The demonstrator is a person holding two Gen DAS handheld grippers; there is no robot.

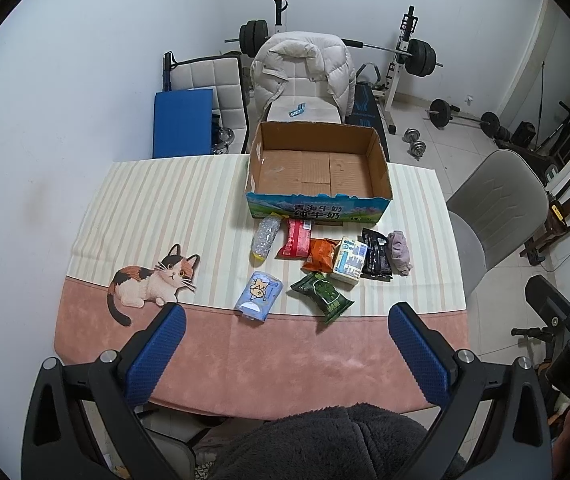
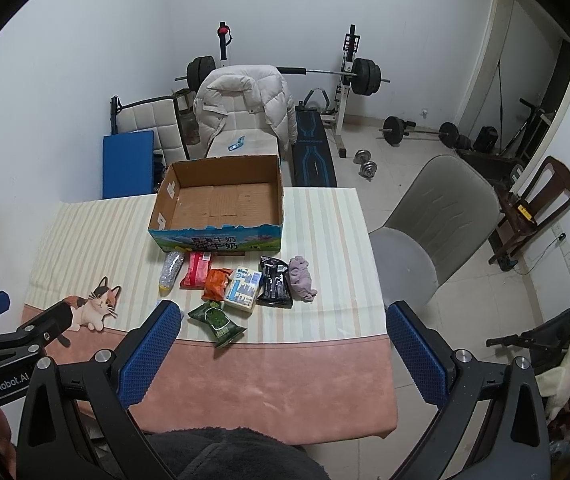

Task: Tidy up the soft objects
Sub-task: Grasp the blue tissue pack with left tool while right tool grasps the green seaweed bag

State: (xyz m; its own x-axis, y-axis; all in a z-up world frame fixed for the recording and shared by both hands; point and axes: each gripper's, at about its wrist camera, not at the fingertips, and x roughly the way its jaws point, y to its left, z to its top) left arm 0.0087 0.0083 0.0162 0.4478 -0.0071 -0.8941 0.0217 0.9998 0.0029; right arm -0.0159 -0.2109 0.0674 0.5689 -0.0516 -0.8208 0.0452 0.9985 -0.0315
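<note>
Tools (image 1: 287, 334) (image 2: 283, 332) hover spread over table's (image 1: 285, 356) bare near edge.

A striped cloth with a pink border (image 1: 285, 360) covers the table; a calico cat print (image 1: 153, 280) sits on its left side. Behind the table stands a chair draped with a white puffer jacket (image 1: 305, 68), a small blue item (image 1: 297, 111) on its seat. A blue mat (image 1: 181, 122) leans against the wall. A barbell rack (image 2: 349, 68), loose dumbbells (image 2: 365, 164) and a grey chair (image 2: 441, 208) occupy the tiled floor to the right.
</note>
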